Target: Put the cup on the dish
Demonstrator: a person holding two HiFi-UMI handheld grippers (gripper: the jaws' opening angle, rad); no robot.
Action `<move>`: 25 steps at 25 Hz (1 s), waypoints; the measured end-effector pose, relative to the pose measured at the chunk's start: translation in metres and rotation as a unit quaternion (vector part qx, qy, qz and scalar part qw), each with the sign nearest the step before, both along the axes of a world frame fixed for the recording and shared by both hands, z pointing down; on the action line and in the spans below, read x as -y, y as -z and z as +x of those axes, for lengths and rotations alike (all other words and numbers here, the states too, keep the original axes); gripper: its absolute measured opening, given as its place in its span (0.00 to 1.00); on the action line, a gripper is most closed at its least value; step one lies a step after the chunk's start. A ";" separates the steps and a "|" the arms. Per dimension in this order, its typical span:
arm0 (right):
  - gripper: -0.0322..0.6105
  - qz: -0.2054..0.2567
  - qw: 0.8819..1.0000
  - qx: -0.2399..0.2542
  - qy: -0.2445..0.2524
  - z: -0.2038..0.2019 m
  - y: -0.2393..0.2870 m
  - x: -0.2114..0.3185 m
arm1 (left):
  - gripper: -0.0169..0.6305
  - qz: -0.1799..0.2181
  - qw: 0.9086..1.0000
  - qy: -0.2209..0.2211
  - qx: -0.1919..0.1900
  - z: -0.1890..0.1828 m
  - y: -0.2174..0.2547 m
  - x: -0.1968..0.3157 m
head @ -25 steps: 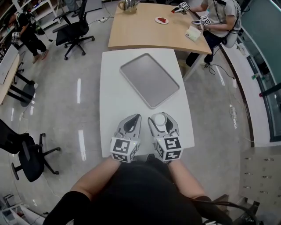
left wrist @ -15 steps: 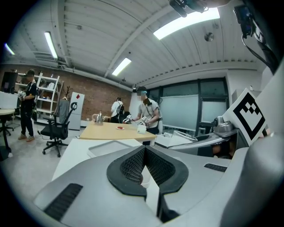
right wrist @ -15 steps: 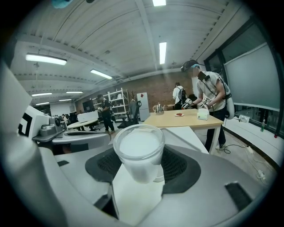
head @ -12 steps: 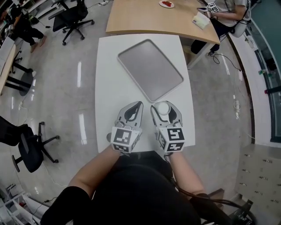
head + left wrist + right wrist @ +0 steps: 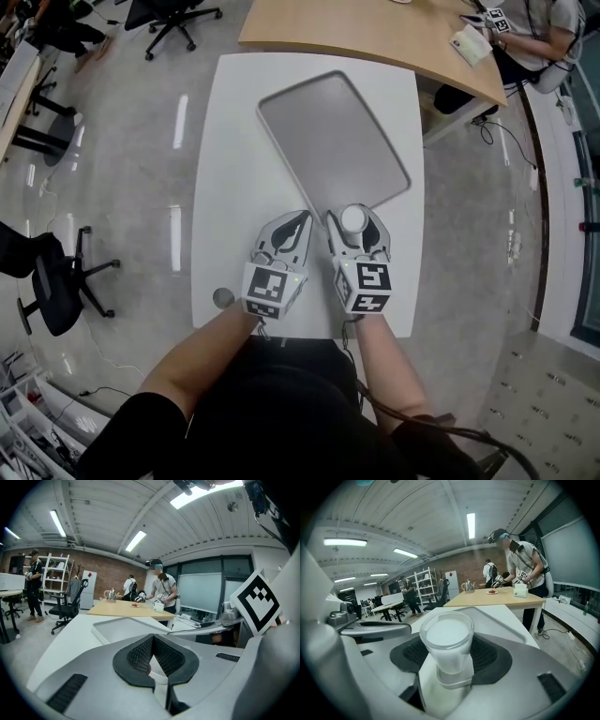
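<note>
The right gripper [image 5: 450, 665] is clenching its jaws on the cup [image 5: 446, 637], the black cross-hatched pads [image 5: 490, 654] pressing against its lower wall from either side. The cup is a clear, smooth tumbler with a thick base, tapering downward and standing upright, and something white is filling it nearly to the rim. The left gripper [image 5: 153, 648] is holding its jaws closed with nothing between them, its ribbed black pads [image 5: 139, 654] meeting in a narrow V. In the head view the two grippers are lying side by side over the near end of the white table [image 5: 234, 169], each showing a cube of black-and-white square markers [image 5: 362, 286] at its rear. The cup is sitting just beside the near edge of the dish [image 5: 328, 131], a flat rectangular grey metal tray with rounded corners and a low raised rim, lying askew on the table; whether the cup is touching the tabletop cannot be told. Beyond the white table a pale wooden table [image 5: 375, 28] is standing, with a person [image 5: 525, 569] working at it.
</note>
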State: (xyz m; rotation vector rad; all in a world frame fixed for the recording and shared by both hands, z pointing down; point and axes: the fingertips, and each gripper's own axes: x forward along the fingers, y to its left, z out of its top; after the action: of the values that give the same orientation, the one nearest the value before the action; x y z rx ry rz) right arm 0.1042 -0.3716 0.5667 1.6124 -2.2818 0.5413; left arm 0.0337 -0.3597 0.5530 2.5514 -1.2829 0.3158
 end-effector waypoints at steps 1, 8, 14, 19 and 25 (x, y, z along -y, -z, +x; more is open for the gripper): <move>0.44 -0.003 1.000 -0.001 0.001 0.001 -0.008 0.008 | 0.03 -0.003 1.000 0.003 0.001 0.001 -0.005 0.005; 0.44 -0.029 0.999 -0.016 0.007 0.001 -0.054 0.032 | 0.03 -0.026 0.999 0.018 0.006 0.003 -0.033 0.017; 0.44 -0.041 0.999 -0.031 0.009 0.000 -0.077 0.032 | 0.03 -0.040 0.999 0.027 0.007 0.000 -0.049 0.018; 0.44 -0.025 0.999 -0.035 0.008 -0.003 -0.076 0.032 | 0.03 -0.046 0.998 0.032 0.005 0.000 -0.051 0.019; 0.44 0.000 0.999 -0.031 0.013 -0.006 -0.061 0.029 | 0.03 -0.034 0.999 0.041 0.007 -0.006 -0.041 0.016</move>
State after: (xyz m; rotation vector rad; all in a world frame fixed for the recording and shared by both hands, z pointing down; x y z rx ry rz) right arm 0.0980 -0.4009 0.6277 1.5739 -2.2542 0.4777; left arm 0.0274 -0.3759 0.5938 2.4370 -1.3543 0.3546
